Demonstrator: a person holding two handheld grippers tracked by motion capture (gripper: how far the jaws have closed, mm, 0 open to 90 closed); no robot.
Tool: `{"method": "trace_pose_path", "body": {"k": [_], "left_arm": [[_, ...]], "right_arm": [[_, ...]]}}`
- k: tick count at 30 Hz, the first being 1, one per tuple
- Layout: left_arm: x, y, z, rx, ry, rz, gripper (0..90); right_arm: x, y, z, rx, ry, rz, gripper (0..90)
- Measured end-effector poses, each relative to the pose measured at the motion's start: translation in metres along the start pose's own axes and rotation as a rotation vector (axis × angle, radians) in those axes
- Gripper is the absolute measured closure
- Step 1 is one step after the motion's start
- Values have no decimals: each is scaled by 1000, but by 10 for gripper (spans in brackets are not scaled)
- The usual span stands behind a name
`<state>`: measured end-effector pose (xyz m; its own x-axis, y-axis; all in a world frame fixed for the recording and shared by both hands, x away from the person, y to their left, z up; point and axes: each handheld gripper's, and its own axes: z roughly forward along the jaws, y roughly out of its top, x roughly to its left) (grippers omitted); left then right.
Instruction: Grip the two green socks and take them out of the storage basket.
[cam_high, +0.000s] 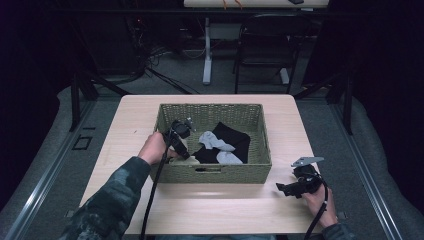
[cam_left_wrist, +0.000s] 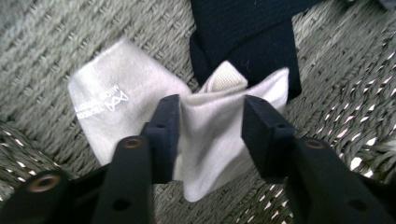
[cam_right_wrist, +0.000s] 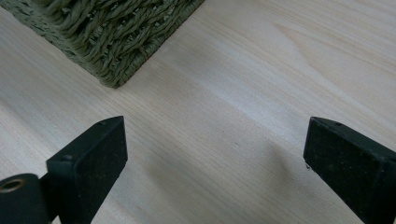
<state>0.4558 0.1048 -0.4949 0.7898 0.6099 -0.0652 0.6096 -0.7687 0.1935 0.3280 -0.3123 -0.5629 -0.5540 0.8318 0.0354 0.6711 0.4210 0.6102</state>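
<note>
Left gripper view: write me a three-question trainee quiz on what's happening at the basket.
1. True or false: the left gripper has the white sock between its jaws.
2. The basket also holds: A) dark cloth, B) a mug, C) a book?
3. What lies under the right gripper?

Key: 1 true. 2 A, the dark cloth. 3 The bare wooden table, with the jaws wide apart beside the basket's corner.

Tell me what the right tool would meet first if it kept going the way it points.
Probably the bare table: the open right tool points down at it, the basket corner farther off to one side.
</note>
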Motion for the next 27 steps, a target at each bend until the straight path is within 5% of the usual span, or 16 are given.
{"method": "trace_pose_path", "body": {"k": [6, 27], "left_arm": [[-3, -3, -4, -13, 0, 26, 853], [-14, -12, -66, -124, 28, 80, 867]], "right_arm": [[0, 0, 0, -4, 2, 2, 53], [0, 1, -2, -29, -10, 9, 51]]}}
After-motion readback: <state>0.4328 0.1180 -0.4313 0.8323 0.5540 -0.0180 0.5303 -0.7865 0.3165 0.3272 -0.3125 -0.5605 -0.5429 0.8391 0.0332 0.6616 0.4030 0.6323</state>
